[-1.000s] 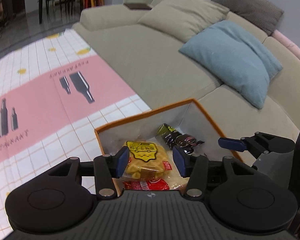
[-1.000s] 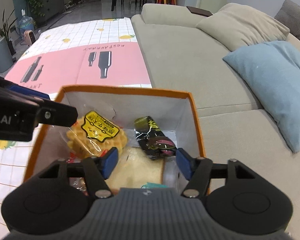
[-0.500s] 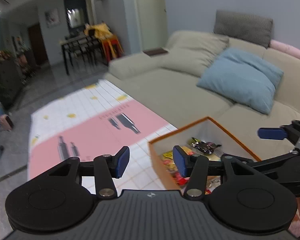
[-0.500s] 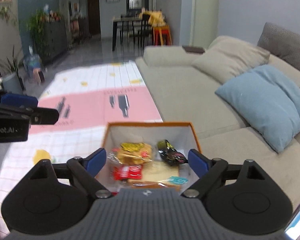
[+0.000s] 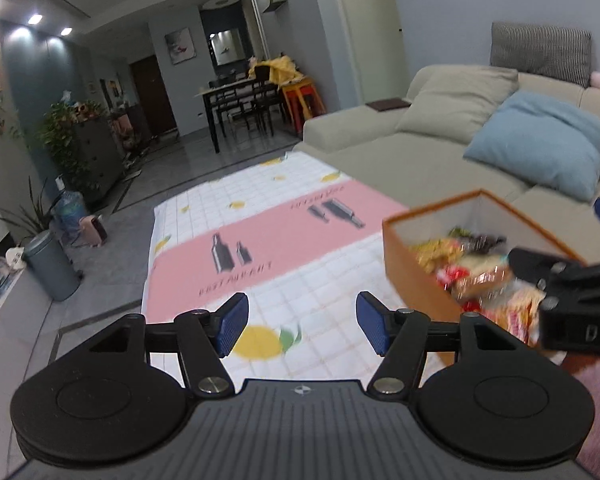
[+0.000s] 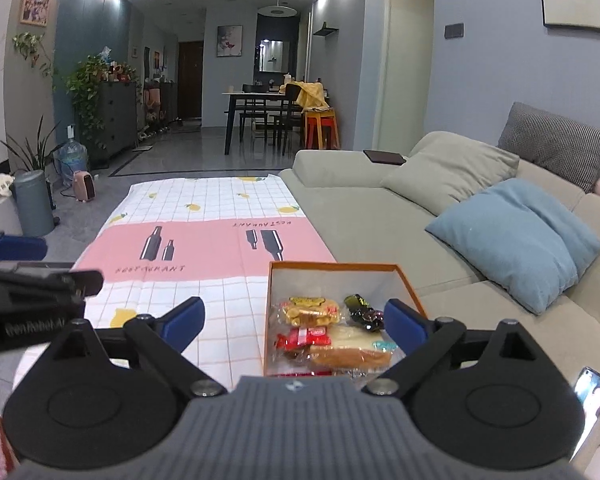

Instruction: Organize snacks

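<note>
An orange box point(image 6: 332, 266) sits on the checked mat point(image 6: 220, 200) beside the sofa. Inside lie a yellow snack packet point(image 6: 308, 309), a red packet point(image 6: 304, 338), a dark wrapper point(image 6: 362, 312) and a bagged bread point(image 6: 350, 354). My right gripper point(image 6: 294, 320) hovers back from and above the box, its jaws opening with nothing held. My left gripper point(image 5: 302, 322) hangs over the mat to the left of the box point(image 5: 416, 268), its jaws also opening and empty. The right gripper's finger point(image 5: 576, 276) hides part of the box in the left wrist view.
A beige sofa point(image 6: 380, 208) with a blue cushion point(image 6: 516, 240) runs along the right. A lit phone point(image 6: 592, 394) lies at the lower right. A grey bin point(image 6: 34, 202), plants and a dining table point(image 6: 260, 108) stand farther off.
Both grippers have drawn back and up from inside the box, so the whole room now shows. Both pairs of jaws stand wider than before.
</note>
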A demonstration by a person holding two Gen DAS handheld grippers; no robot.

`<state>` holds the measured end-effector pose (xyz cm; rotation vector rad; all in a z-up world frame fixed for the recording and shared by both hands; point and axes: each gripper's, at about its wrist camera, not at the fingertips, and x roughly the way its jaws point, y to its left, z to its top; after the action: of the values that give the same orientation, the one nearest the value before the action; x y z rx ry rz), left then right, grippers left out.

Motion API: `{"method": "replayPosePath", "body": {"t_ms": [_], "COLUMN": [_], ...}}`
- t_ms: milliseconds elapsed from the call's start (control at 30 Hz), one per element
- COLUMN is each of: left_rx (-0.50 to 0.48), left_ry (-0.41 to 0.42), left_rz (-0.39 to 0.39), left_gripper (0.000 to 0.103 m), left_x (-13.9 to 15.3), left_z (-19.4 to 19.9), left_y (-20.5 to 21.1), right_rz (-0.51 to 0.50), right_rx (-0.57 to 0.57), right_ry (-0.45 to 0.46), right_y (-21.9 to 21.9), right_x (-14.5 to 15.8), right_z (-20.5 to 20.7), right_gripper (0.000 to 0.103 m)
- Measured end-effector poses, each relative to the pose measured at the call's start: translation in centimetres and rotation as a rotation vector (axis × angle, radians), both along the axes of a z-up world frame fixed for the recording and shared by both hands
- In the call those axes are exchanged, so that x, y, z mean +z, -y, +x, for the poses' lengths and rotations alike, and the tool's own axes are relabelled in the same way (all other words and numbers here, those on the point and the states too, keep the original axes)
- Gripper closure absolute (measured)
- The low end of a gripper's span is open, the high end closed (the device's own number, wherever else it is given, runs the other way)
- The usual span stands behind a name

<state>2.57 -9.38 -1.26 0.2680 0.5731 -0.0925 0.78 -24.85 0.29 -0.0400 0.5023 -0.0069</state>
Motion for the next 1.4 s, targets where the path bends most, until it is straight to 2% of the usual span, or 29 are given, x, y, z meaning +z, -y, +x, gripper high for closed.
{"method": "replayPosePath", "body": {"t_ms": [167,300,433,733,933,1400], "left_rx": [0.019,0.051,0.049,0.038,0.036,0.053], "left_ry": [-0.065,-0.123,-0.192,-0.291,-0.306,-0.317], "left_rz": [-0.046,-0.035,-0.031,-0.020,-0.024,-0.050], "left_gripper": [0.030,0.030,0.030,0.030,0.030,0.030], "left_x": [-1.7,-3.6,-5.0,-7.3,-7.3,-7.1], "left_z": [-0.3,-0.8,-0.6,-0.9,-0.9,-0.8], "left_y": [-1.2,-1.7,-1.6,-1.2,-1.1,-1.7], "right_rz": [-0.056,-0.023,-0.027,0.026,0.075,0.068], "right_rx": [-0.023,-0.047,-0.051,-0.050,-0.074,-0.060], "right_ry": [-0.014,-0.060,-0.091,-0.160,-0.188,-0.193], "right_y": [-1.0,-0.9,-0.9,-0.9,-0.1,-0.3], "right_x": [-2.1,-4.0,-5.1,-7.3,-7.8,-7.8], "right_z": [-2.0,-2.9,-2.7,-2.0,-1.6,-1.7], "right_gripper": [0.009,0.009,0.009,0.009,0.009,0.009]}}
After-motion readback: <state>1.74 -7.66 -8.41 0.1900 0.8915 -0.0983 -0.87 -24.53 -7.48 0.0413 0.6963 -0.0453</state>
